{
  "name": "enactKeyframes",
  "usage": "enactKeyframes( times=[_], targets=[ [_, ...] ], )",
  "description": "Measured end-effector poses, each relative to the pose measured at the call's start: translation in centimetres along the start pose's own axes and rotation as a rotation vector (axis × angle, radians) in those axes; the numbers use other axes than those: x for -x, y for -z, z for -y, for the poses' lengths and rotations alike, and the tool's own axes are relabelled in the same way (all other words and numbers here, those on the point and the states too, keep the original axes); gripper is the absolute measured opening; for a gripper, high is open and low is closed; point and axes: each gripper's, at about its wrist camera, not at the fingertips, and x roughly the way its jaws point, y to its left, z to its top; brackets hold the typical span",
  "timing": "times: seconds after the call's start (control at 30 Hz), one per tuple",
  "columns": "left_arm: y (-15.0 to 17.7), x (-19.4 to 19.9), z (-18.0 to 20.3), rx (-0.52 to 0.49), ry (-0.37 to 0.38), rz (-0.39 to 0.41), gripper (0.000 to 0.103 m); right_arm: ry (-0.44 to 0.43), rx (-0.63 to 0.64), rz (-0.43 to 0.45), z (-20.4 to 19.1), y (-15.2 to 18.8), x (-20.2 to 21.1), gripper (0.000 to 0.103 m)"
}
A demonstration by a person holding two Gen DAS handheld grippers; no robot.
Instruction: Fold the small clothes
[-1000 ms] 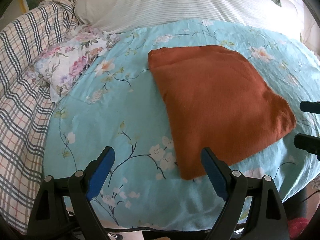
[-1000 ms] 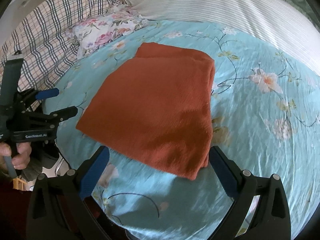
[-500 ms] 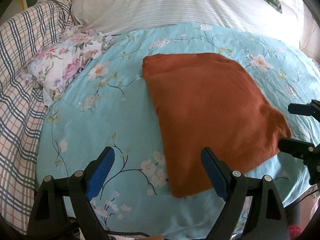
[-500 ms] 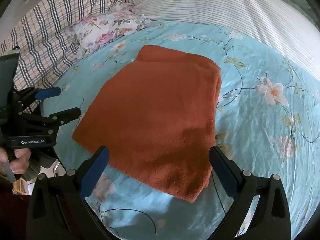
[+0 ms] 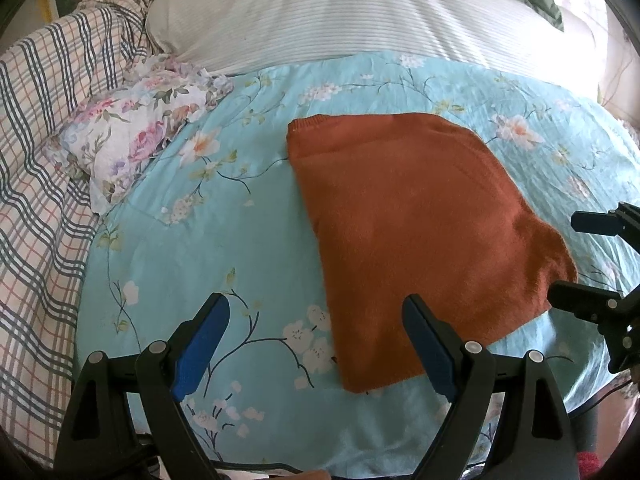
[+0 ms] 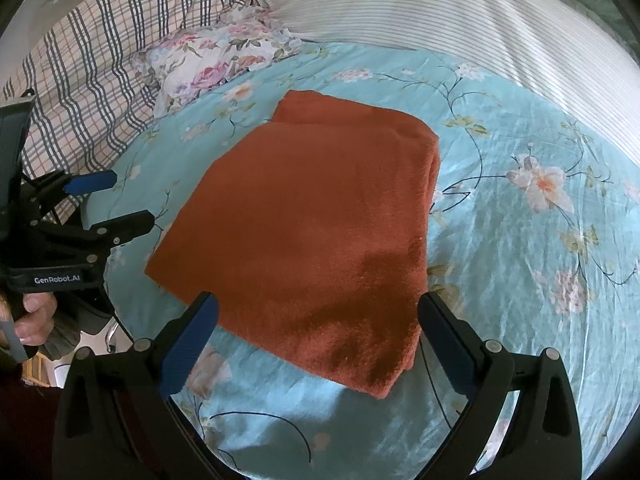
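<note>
A rust-orange knitted garment (image 5: 416, 216) lies folded flat in a rough rectangle on the light blue floral sheet (image 5: 208, 248); it also shows in the right wrist view (image 6: 312, 232). My left gripper (image 5: 316, 344) is open and empty, just above the sheet near the garment's near left corner. My right gripper (image 6: 316, 340) is open and empty, over the garment's near edge. Each gripper shows in the other's view, the right one (image 5: 568, 260) by the garment's right corner, the left one (image 6: 116, 204) by its left side.
A small floral cloth (image 5: 136, 128) lies crumpled at the back left of the sheet. A plaid blanket (image 5: 40, 160) runs along the left. A white striped pillow (image 5: 360, 12) lies behind. The bed's near edge is right below the grippers.
Both grippers have drawn back a little from the garment, staying open. The garment has not moved.
</note>
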Motion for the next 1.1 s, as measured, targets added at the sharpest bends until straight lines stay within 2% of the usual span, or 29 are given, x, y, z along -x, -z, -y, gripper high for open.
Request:
enactKeyframes(
  times=[1.1],
  targets=[
    [0.36, 0.98, 0.91, -0.018, 0.010, 0.018, 0.089, 0.005, -0.011, 0.014, -0.38, 0.16, 0.80, 0.100]
  ],
)
